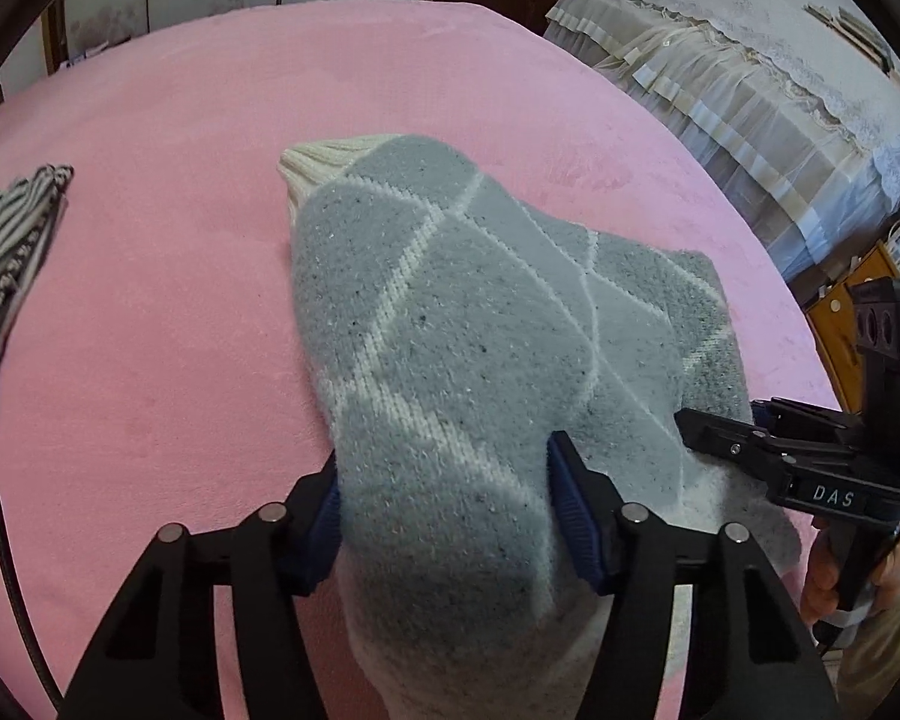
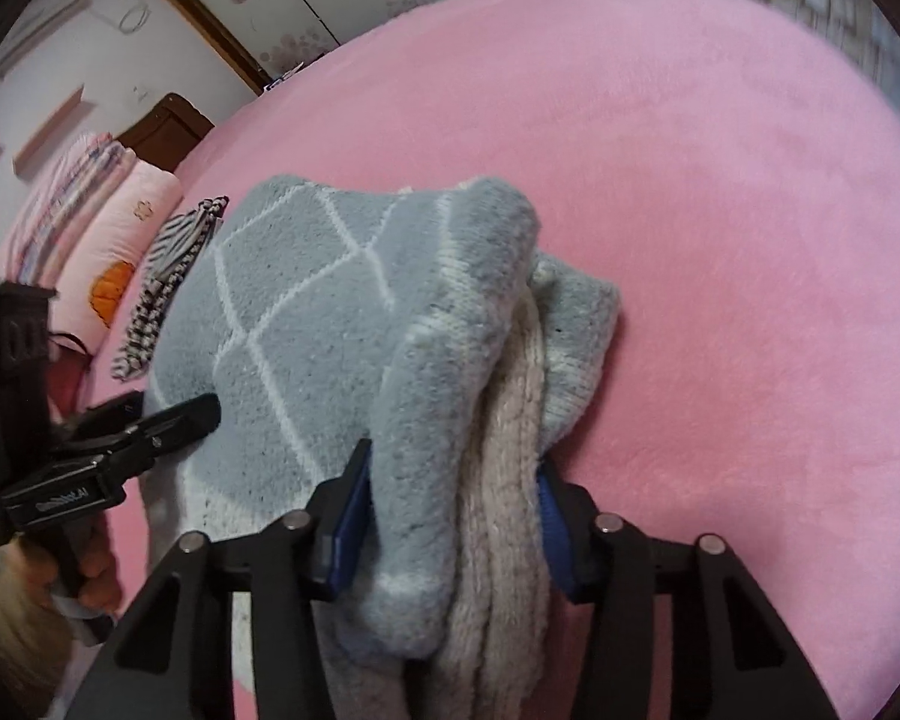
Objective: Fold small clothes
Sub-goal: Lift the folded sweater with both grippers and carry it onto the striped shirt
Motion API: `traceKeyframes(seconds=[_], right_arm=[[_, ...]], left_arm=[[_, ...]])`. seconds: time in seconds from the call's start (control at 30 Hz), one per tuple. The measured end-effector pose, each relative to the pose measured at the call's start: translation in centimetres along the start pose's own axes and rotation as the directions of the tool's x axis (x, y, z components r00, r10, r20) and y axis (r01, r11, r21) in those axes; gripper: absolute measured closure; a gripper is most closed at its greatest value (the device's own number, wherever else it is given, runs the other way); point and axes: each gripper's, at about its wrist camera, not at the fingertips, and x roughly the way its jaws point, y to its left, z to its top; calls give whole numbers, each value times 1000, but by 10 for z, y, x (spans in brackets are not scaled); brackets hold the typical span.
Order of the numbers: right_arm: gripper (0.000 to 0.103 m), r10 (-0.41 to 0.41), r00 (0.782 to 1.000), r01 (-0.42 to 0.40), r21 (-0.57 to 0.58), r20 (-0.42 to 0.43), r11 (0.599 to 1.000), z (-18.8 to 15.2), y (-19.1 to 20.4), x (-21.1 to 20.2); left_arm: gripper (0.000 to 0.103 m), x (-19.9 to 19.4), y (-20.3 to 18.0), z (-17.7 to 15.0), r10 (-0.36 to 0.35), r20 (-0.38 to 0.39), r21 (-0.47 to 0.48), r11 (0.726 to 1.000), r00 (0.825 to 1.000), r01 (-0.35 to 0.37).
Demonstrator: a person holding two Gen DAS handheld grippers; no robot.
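A small grey knit sweater [image 1: 450, 312] with white diamond lines and a cream ribbed edge lies partly lifted over the pink blanket [image 1: 180, 210]. My left gripper [image 1: 444, 480] is shut on a thick fold of it between the blue pads. My right gripper [image 2: 450, 480] is shut on another bunched fold [image 2: 438, 396], where the cream inside of the knit shows. The right gripper also shows at the right of the left wrist view [image 1: 714, 432]. The left gripper shows at the left of the right wrist view [image 2: 168, 420].
A striped black-and-white garment [image 1: 12, 252] lies at the left on the blanket; it also shows in the right wrist view [image 2: 168, 264]. A lace-covered piece of furniture [image 1: 750, 90] stands at the right. Folded pink bedding [image 2: 102, 222] lies at the far left.
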Motion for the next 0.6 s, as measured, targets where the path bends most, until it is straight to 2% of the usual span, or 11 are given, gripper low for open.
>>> traceKeyframes(seconds=[0.17, 0.27, 0.6], right_arm=[[60, 3, 1000, -4, 40, 31, 999, -3, 0, -10], [60, -13, 999, 11, 44, 45, 999, -5, 3, -14], [61, -15, 998, 10, 78, 68, 997, -12, 2, -22]], left_arm=[[53, -17, -8, 1, 15, 19, 28, 999, 1000, -15], [54, -28, -4, -4, 23, 17, 48, 999, 1000, -24], [58, -27, 6, -6, -14, 10, 5, 1000, 1000, 14]])
